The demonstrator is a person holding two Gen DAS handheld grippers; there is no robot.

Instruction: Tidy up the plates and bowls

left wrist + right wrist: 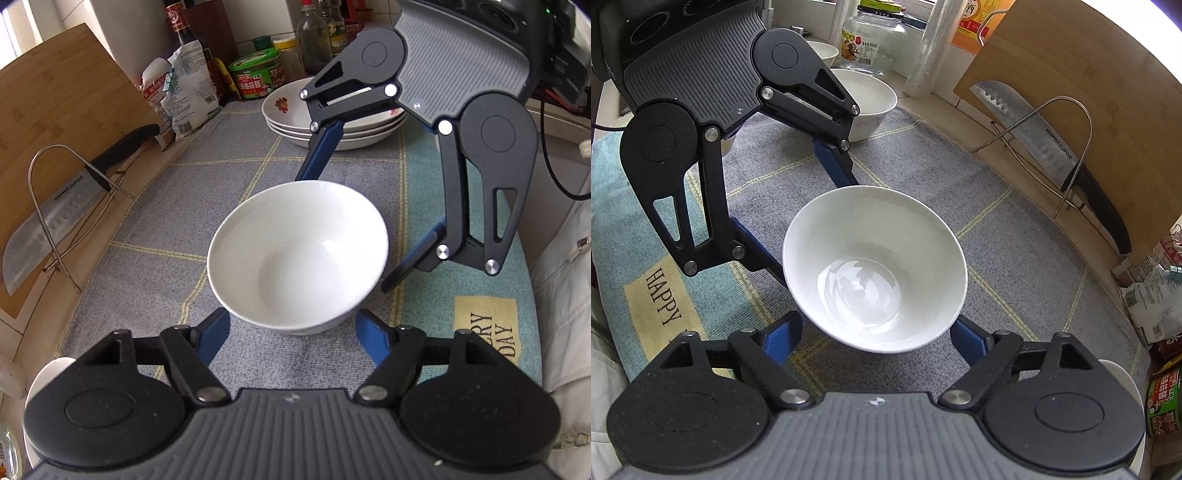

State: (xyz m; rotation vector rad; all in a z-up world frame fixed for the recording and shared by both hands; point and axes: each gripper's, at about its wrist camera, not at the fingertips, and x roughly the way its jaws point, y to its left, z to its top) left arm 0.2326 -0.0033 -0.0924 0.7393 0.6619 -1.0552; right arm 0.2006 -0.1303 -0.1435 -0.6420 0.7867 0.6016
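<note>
**White bowl between two open grippers**

The white bowl (297,254) sits upright on the checked mat (155,221); the left gripper (293,338) is open on both sides of it, pads off; the right gripper (875,341) is wide open too, holding nothing; stacked plates (295,118) wait behind.

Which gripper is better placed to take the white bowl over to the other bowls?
Probably left: open around the bowl, and the other bowls sit on its side. The right faces away from them.
</note>
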